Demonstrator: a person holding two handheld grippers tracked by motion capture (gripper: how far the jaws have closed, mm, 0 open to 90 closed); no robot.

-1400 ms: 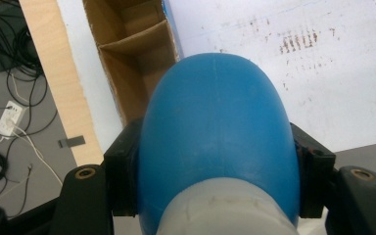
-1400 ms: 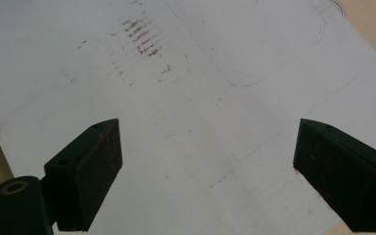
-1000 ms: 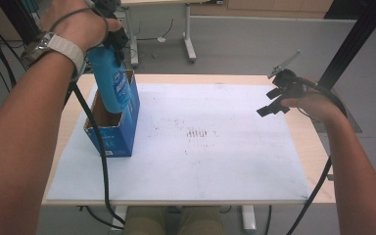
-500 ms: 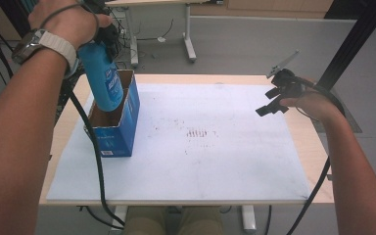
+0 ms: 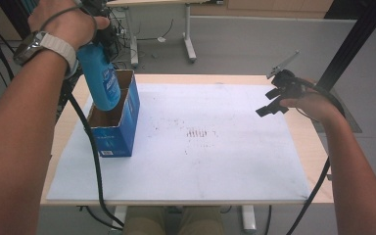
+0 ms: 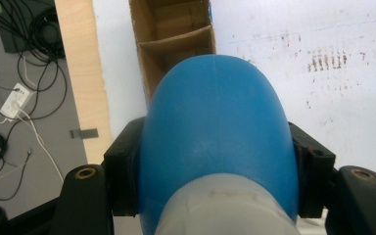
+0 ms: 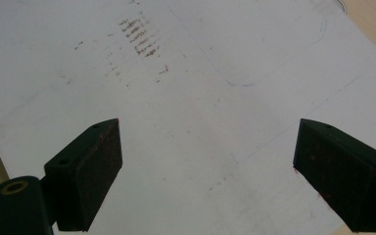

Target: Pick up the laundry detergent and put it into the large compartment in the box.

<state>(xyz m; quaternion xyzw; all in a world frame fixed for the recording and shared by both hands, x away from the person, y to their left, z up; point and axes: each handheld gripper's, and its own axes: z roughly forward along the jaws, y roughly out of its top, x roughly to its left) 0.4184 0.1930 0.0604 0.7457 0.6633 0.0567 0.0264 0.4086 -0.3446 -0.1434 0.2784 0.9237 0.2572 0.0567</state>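
Blue bottle (image 5: 100,78), pale cap end up, tilted, its base dipping into the open top of the blue box (image 5: 113,125) (brown cardboard inside, w/ a divider); box stands upright at table's left edge.

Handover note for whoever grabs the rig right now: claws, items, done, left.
Left claw: shut on the blue bottle, held tilted above the open blue cardboard box at the table's left.
Right claw: open, nothing between its jaws, over the white mat at the right edge.
Done: bottle gripped, bottom end at the box opening.
Left: whether it is going in or coming out is unclear; finish that move.
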